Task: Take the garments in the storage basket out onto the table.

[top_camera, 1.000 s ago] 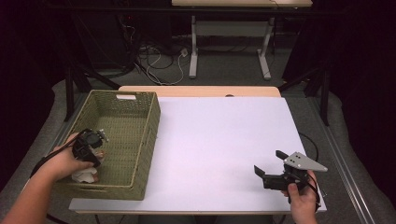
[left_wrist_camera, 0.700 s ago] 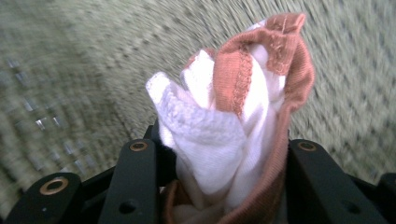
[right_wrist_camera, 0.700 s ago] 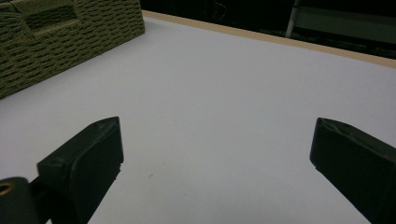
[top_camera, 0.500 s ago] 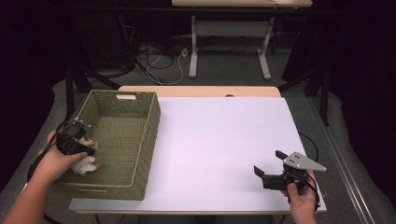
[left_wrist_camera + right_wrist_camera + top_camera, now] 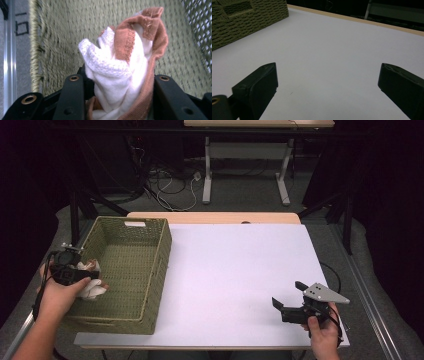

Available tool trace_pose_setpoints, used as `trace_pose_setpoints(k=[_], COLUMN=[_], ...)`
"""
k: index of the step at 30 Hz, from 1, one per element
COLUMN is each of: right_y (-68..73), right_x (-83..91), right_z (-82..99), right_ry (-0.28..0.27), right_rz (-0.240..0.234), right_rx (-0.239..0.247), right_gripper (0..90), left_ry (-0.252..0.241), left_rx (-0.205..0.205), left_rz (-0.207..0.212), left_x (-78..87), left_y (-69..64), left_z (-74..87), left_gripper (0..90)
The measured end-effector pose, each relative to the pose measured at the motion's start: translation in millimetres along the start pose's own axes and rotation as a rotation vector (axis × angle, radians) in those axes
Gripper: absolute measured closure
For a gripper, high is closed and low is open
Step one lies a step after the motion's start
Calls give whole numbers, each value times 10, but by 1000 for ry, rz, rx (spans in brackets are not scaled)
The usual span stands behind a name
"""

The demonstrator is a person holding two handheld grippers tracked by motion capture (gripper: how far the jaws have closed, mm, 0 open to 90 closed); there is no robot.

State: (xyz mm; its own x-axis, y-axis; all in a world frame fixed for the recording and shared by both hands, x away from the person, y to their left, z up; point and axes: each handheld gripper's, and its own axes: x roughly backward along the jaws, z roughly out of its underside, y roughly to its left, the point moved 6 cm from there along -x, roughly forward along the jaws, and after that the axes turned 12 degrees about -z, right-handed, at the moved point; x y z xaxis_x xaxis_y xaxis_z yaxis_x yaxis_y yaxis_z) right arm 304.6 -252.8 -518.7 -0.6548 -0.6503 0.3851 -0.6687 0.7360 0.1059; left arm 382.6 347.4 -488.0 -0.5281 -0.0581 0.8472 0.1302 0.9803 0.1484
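Left gripper (image 5: 75,275) clamped on a bunched white-and-brown cloth (image 5: 125,65), at nine o'clock over the basket (image 5: 150,285), probably a sock. Lift-out step, I'd judge; next, carry it over the wall. Right gripper (image 5: 292,301), jaws apart, waits at four o'clock.

One woven basket (image 5: 150,270), one bunched white-and-brown cloth (image 5: 125,70), two grippers, one table (image 5: 235,265)
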Motion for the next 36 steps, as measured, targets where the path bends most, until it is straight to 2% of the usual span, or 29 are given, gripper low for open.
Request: trace_pose_setpoints(k=[3, 7, 11, 14, 21, 31, 36], right_y=[4, 6, 9, 8, 10, 9, 9], right_x=[-1, -2, -2, -2, -2, -4, -5], right_z=[2, 0, -2, 1, 2, 8, 8], right_ry=[3, 0, 0, 2, 1, 7, 4], right_rz=[-1, -4, -3, -3, -3, -5, -7], right_rx=[0, 1, 1, -3, -4, 2, 3], right_gripper=[23, 24, 23, 23, 24, 23, 24], left_ry=[-45, -95, -168, -220, -298, -373, -383], left_rx=[30, 46, 70, 96, 133, 145, 119], left_rz=[9, -1, -8, -1, 29, 69, 94], left_x=[40, 84, 144, 184, 267, 345, 370], left_y=[-12, -16, -18, -26, -94, -281, -430], left_z=[2, 7, 5, 9, 36, -10, -79], left_gripper=[610, 610, 610, 610, 610, 611, 611])
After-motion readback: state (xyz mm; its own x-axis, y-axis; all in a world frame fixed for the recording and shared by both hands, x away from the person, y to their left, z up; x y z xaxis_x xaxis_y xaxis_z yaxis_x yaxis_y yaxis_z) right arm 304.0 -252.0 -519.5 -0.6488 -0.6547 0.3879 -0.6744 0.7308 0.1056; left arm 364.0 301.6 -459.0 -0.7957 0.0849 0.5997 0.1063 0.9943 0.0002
